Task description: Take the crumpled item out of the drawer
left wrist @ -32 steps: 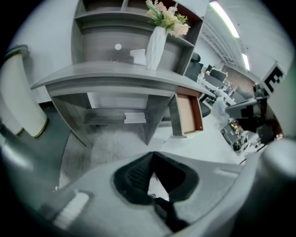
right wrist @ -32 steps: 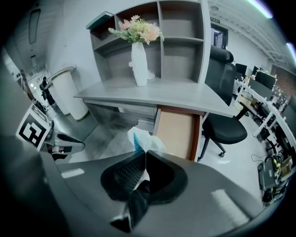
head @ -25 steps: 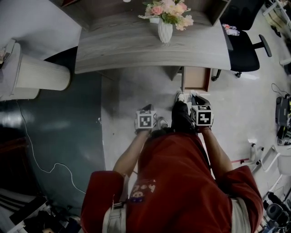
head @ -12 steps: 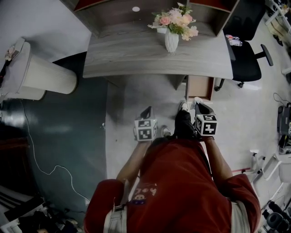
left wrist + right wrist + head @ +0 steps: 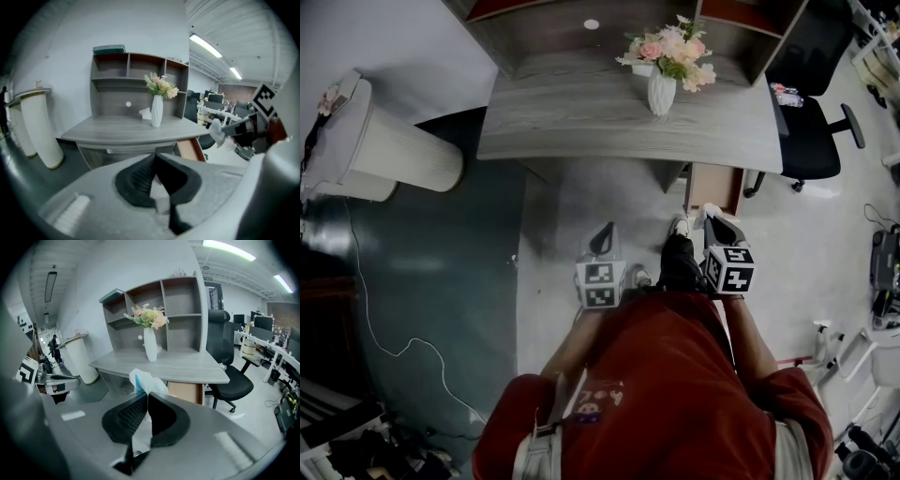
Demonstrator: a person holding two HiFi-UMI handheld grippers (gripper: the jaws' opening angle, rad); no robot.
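Your right gripper [image 5: 147,397] is clamping the crumpled item [image 5: 147,379], its lower part hiding between the jaws. Your left gripper [image 5: 154,158] is carrying nothing, jaws closed.

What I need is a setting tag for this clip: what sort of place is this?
Probably an open-plan office: a grey desk with a shelf unit on it, a black swivel chair beside it, and rows of workstations with monitors under strip ceiling lights.
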